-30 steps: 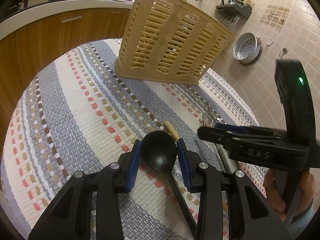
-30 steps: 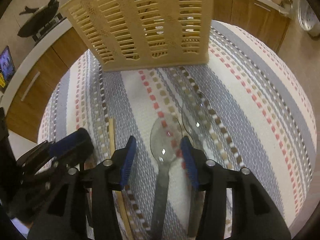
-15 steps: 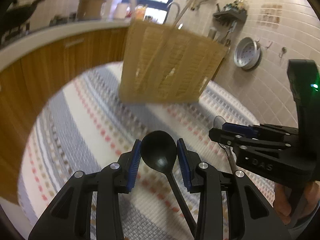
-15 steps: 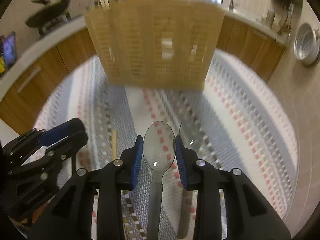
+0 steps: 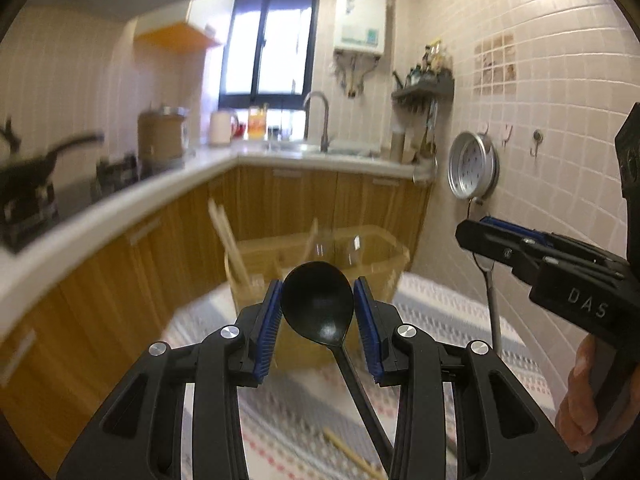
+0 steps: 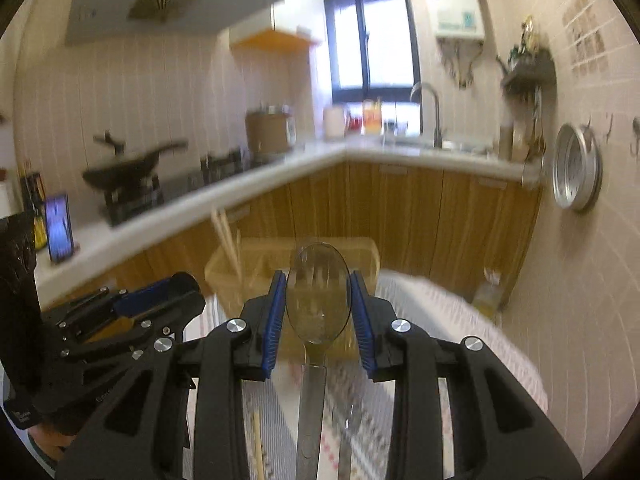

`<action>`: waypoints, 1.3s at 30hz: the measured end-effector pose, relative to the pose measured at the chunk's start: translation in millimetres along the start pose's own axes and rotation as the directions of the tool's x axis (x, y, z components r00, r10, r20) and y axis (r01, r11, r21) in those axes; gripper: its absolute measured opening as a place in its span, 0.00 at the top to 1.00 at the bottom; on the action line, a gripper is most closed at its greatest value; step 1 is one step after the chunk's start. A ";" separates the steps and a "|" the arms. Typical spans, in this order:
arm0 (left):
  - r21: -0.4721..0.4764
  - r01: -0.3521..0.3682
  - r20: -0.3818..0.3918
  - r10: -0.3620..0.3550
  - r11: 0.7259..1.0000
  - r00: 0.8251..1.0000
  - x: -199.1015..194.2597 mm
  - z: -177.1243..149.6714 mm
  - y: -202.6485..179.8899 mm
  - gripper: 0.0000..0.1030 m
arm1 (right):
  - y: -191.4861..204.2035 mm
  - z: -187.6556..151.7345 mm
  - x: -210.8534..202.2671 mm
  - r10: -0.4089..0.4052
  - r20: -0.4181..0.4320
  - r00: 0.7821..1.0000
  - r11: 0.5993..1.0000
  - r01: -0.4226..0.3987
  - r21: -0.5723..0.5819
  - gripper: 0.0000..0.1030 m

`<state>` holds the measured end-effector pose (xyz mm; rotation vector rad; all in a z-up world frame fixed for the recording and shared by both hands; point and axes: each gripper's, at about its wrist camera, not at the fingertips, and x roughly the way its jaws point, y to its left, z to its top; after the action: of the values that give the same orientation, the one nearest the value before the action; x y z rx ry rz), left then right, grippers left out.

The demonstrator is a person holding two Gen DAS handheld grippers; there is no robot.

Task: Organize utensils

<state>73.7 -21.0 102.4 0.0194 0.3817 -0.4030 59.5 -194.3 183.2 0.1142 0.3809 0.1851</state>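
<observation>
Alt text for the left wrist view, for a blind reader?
The left gripper clamps a black spoon by its bowl, raised before a tan utensil basket on a striped cloth. The right gripper, at right, holds a clear spoon; kitchen counter behind.

Matte black plastic left gripper (image 5: 318, 314) at lower centre, ribbed blue pads (image 5: 267, 326), round silver screws (image 5: 230, 332) on each arm. Same build on right gripper (image 6: 319, 312). Pale "DAS" lettering (image 5: 586, 307) at right edge; bare skin of right hand (image 5: 580, 404) at lower right.
</observation>
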 end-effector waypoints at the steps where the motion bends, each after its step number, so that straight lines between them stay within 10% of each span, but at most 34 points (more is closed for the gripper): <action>1: 0.018 -0.011 0.029 0.011 1.000 1.000 -0.4 11.2 -0.6 0.67 | -2.6 10.3 -0.4 0.005 0.032 0.999 1.000 -0.006 0.010 0.72; 16: -0.039 -0.051 0.312 0.060 0.998 0.948 27.2 92.8 46.7 0.67 | -26.3 72.5 50.4 -0.036 0.258 0.966 0.996 0.013 0.091 0.72; 39: 0.043 -0.175 0.263 0.158 0.984 0.952 100.2 41.1 45.9 0.67 | -35.9 32.5 115.4 -0.152 0.301 0.942 0.988 0.141 0.057 0.72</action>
<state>191.3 -20.5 101.2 0.0617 0.1066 -0.2466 182.7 -208.6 166.6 0.1458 0.0835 0.0119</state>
